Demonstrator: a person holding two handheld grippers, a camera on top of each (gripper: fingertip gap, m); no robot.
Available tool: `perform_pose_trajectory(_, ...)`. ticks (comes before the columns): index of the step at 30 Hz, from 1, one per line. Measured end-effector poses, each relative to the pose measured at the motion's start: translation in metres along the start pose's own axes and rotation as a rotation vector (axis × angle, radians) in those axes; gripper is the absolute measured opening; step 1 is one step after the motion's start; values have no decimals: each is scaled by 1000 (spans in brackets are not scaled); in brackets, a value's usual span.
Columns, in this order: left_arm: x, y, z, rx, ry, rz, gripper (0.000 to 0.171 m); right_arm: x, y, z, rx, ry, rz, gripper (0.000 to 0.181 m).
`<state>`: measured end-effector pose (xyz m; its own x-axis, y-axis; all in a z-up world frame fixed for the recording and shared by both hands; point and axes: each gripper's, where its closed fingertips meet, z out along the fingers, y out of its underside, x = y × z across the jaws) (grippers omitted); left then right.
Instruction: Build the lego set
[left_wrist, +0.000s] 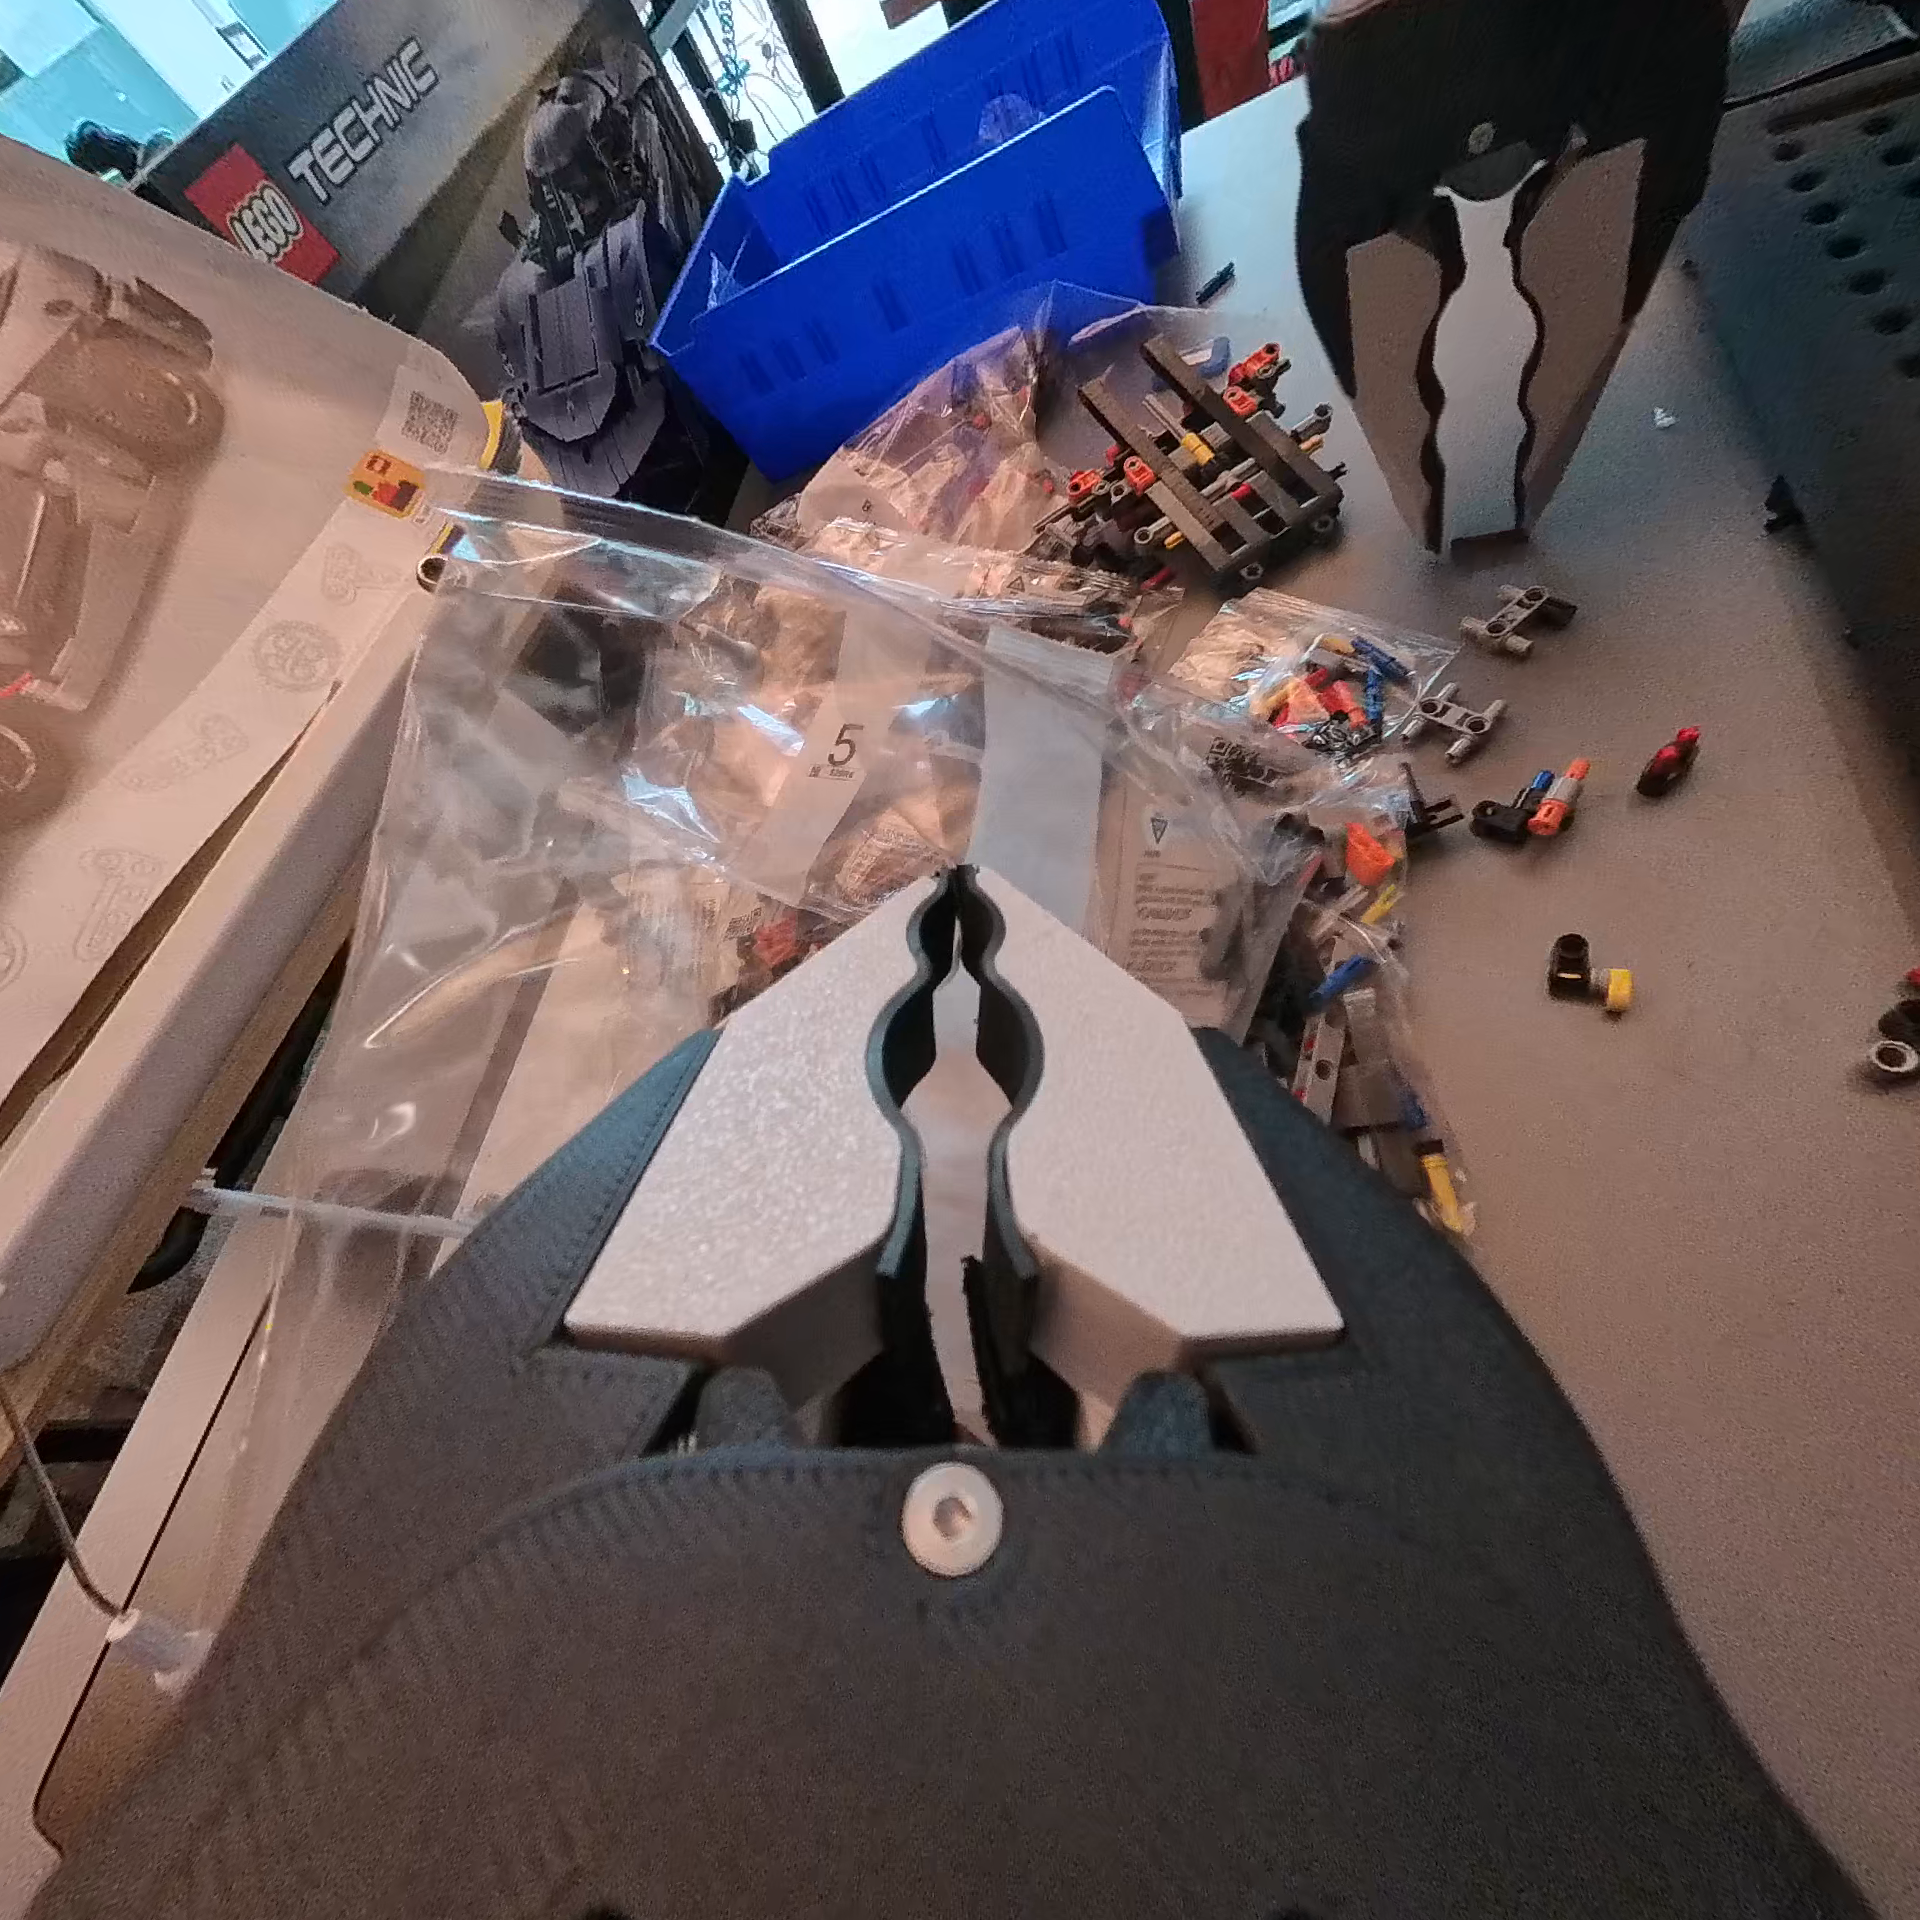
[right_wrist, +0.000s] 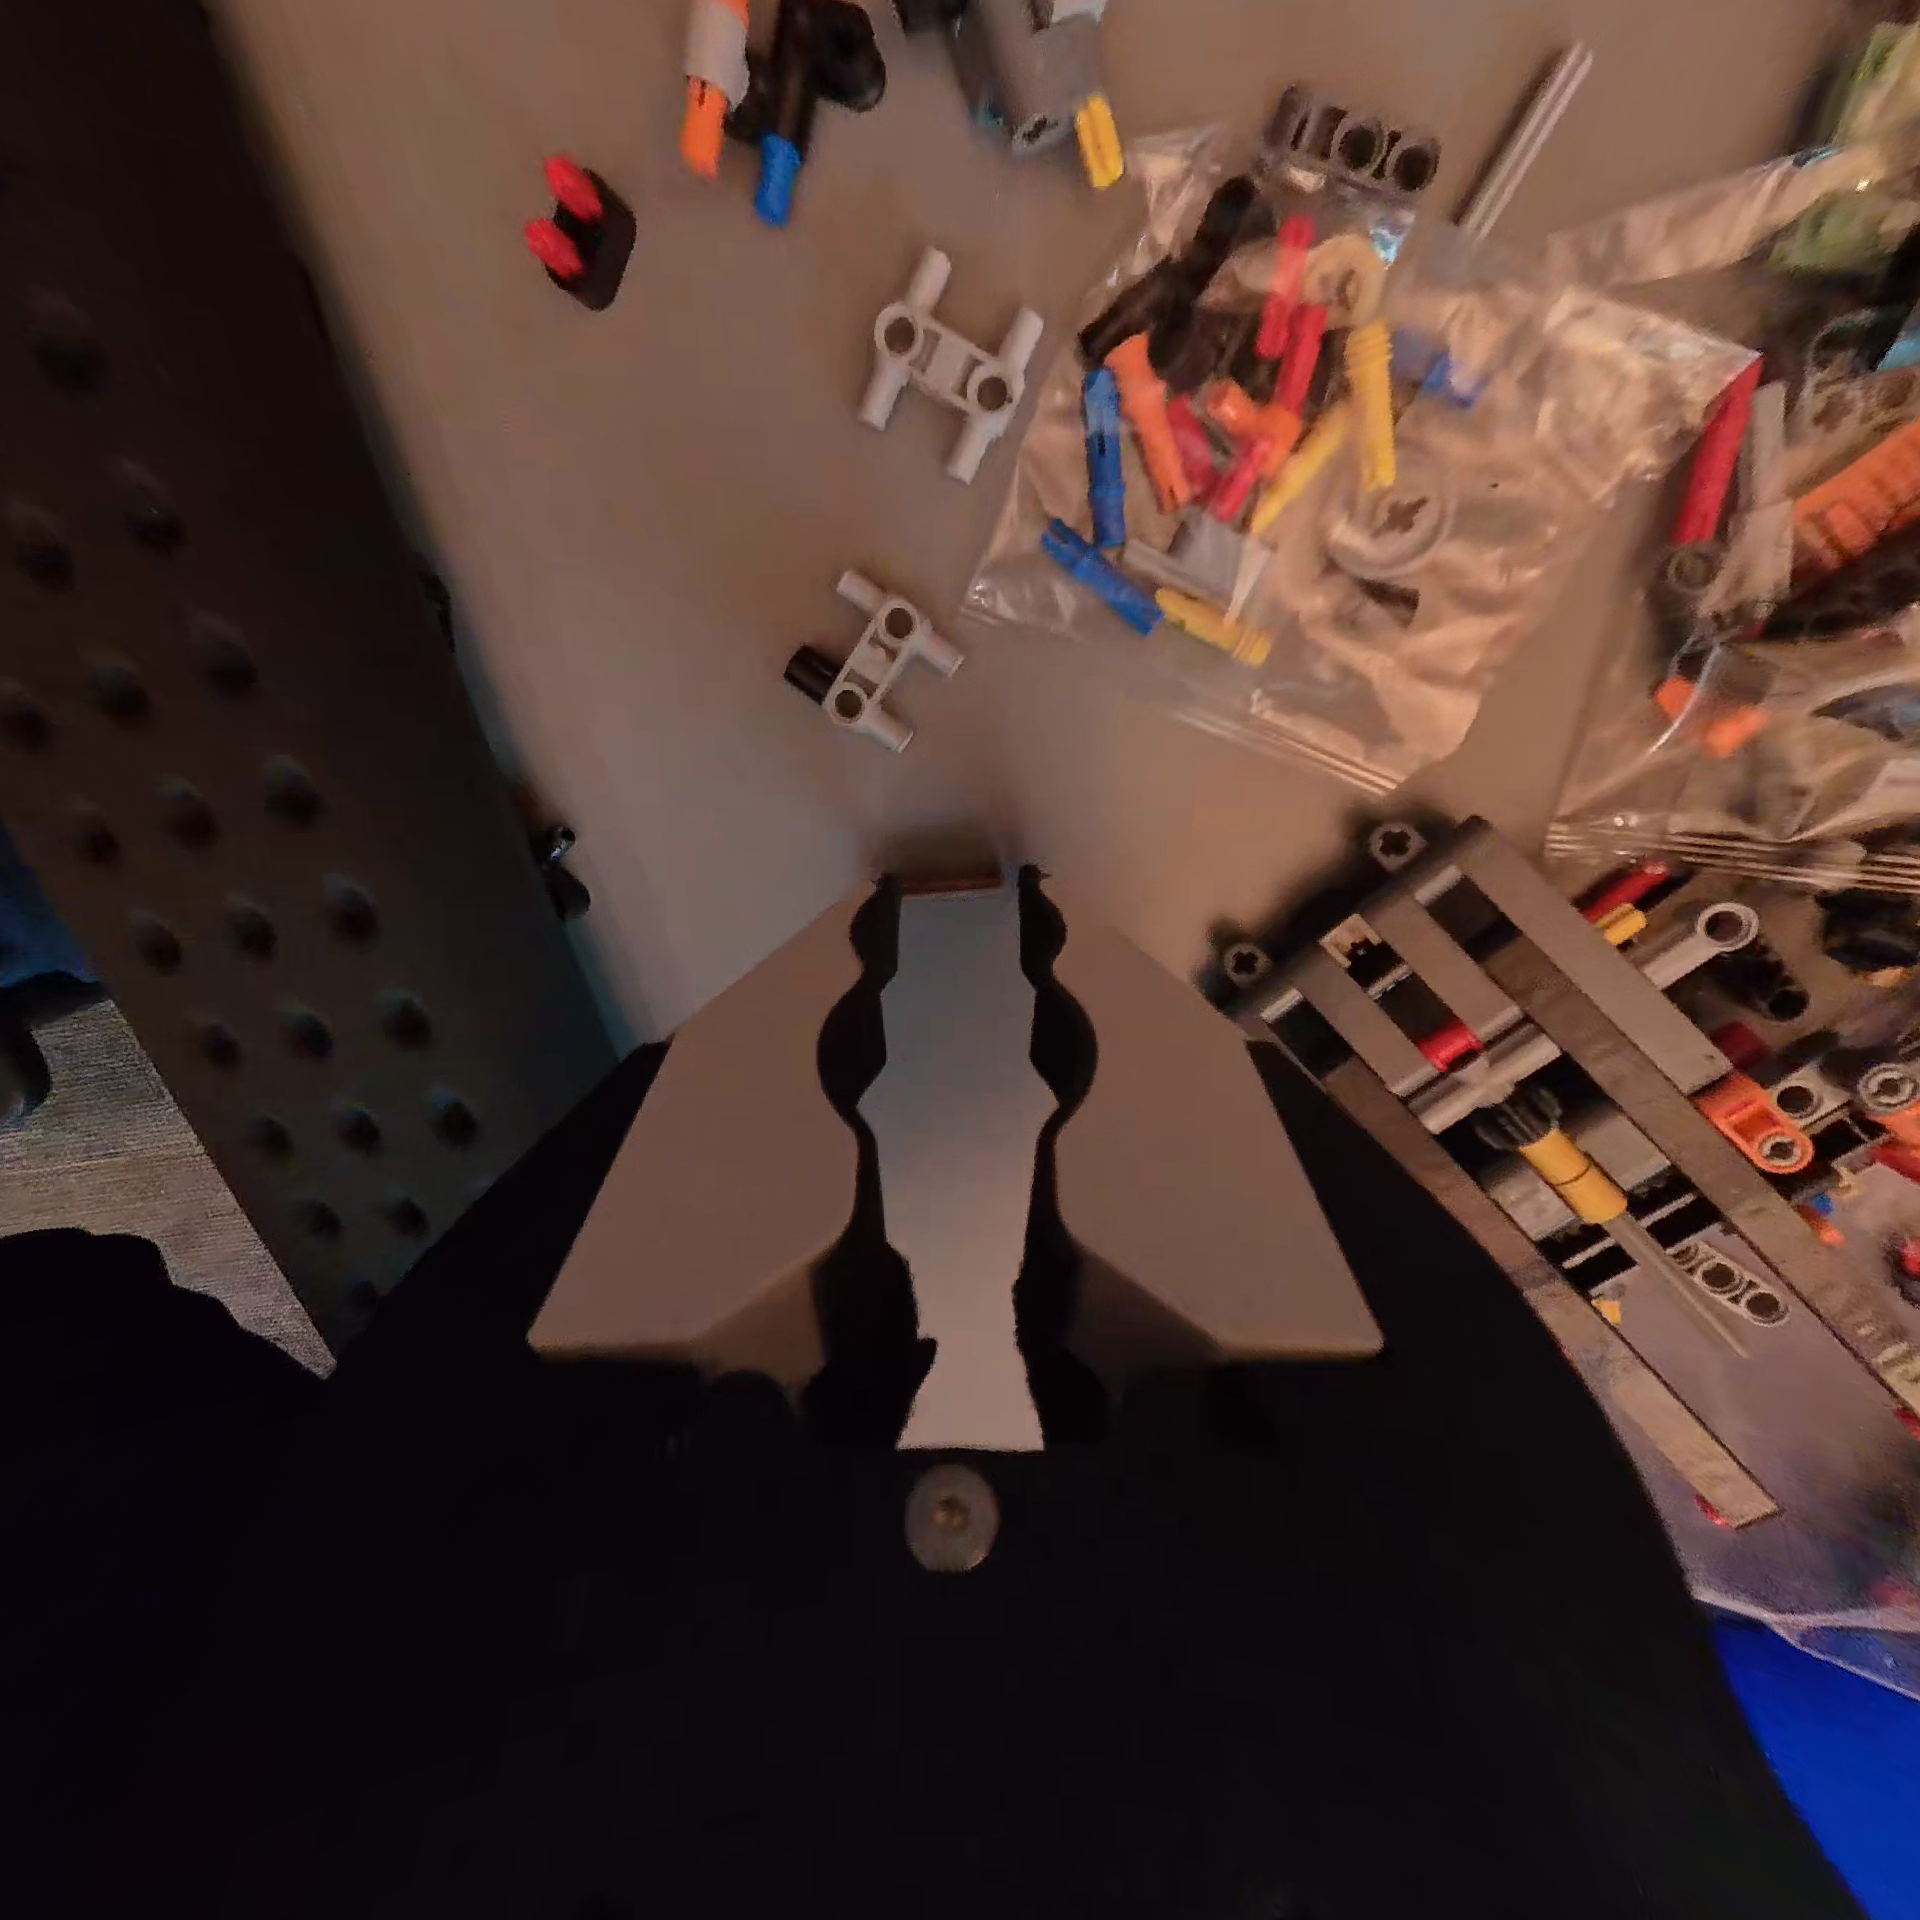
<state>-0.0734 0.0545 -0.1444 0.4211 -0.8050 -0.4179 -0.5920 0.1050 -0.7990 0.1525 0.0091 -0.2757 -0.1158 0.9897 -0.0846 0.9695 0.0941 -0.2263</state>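
**Around the blue bin**

A blue plastic bin (left_wrist: 925, 301) sits at the far end of the grey worktop (left_wrist: 1621, 1195). To the bin's right, past the worktop's edge, lies a dark panel with rows of round holes (left_wrist: 1829, 312). In the right wrist view the same panel (right_wrist: 208, 727) borders grey carpet (right_wrist: 94, 1174).

The right tongs (right_wrist: 958, 878) cover most of a brown piece (right_wrist: 948, 883) at their tips; only its edge shows. Crumpled clear bags (left_wrist: 727, 727) blur their own contents. The grey frame (right_wrist: 1558, 1122) runs off under plastic, right edge.
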Motion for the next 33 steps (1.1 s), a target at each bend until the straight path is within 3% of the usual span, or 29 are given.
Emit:
perform_pose_trajectory(7, 0, 1, -1, -4, 0, 2, 0, 2, 6, 1, 14, 22, 61, 21)
perform_pose_trajectory(19, 0, 1, -1, -6, 0, 4, 0, -2, -8, -3, 132, 15, 219, 15)
perform_pose_trajectory(26, 0, 0, -2, -7, -1, 5, 0, -1, -12, 5, 123, 54, 300, 3)
perform_pose_trajectory(33, 0, 1, -2, -10, -1, 6, 0, 11, 2, -11, 149, 142, 409, 17)
